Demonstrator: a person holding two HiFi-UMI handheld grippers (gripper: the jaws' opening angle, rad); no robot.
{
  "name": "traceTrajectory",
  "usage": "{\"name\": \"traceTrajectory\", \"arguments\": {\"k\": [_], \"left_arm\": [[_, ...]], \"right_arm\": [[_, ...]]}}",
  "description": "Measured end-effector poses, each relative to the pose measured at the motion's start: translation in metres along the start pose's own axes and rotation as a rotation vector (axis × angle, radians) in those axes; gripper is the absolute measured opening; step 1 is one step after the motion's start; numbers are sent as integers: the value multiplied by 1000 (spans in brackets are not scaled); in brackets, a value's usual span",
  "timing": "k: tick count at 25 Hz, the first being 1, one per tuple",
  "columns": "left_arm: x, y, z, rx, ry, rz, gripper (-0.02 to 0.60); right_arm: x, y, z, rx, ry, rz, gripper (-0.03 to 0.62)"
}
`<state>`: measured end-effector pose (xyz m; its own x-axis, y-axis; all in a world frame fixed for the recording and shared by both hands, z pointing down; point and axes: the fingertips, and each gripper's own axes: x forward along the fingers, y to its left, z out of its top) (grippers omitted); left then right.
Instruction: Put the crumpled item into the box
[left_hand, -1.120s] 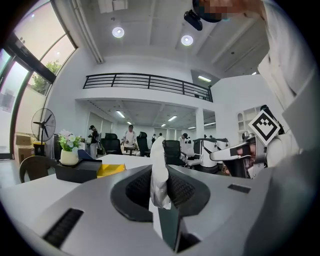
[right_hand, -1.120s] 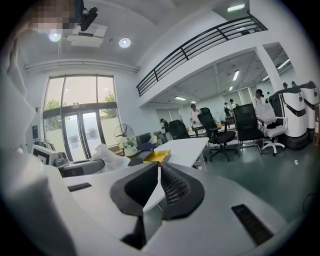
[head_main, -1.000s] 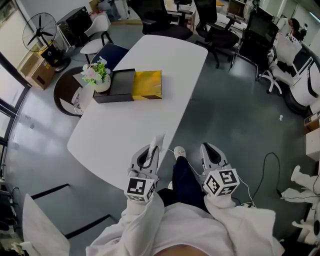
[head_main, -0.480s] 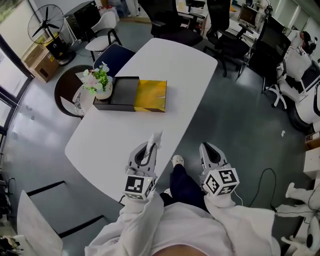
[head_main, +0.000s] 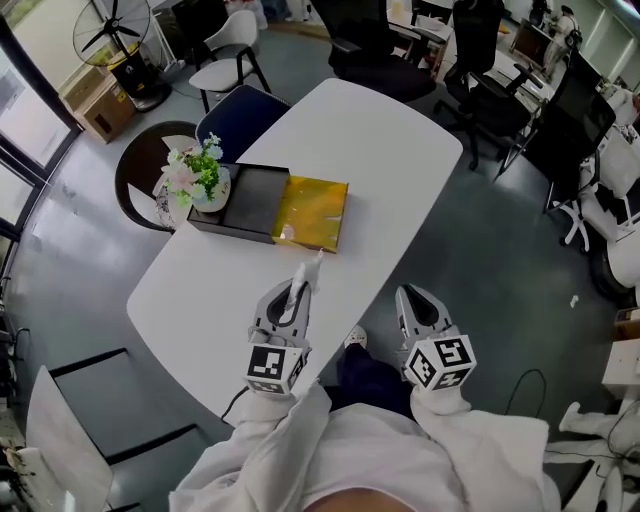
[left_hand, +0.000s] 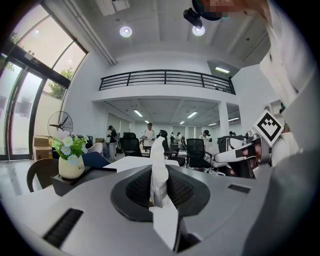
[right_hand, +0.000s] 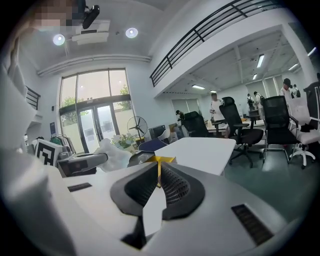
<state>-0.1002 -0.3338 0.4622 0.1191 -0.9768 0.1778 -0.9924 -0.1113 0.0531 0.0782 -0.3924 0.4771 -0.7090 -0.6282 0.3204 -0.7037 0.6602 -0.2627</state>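
Note:
A crumpled white tissue (head_main: 313, 271) sticks up from my left gripper (head_main: 296, 296), which is shut on it above the white table's near edge. In the left gripper view the tissue (left_hand: 159, 167) stands pinched between the pads. The open black box (head_main: 248, 201) lies farther up the table, its yellow lid (head_main: 313, 213) lying flat against its right side. My right gripper (head_main: 418, 305) hangs off the table's near right edge, over the floor, shut with nothing in it. From the right gripper view the tissue (right_hand: 113, 152) shows at the left.
A vase of flowers (head_main: 200, 178) stands at the box's left end. The white table (head_main: 370, 150) stretches away toward several black office chairs (head_main: 380, 45). A dark round side table (head_main: 140, 180), a white chair (head_main: 230, 70) and a fan (head_main: 115, 25) are at the left.
The table and box have drawn nearer and lower in the head view. Both grippers keep their hold and spacing, the left one still shut on the tissue.

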Motion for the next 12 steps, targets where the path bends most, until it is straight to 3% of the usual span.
{"name": "traceTrajectory", "arguments": {"k": [12], "left_arm": [[92,49,3,-64,46,80,63]], "right_arm": [[68,-36,23,-28,40,110,40]]}}
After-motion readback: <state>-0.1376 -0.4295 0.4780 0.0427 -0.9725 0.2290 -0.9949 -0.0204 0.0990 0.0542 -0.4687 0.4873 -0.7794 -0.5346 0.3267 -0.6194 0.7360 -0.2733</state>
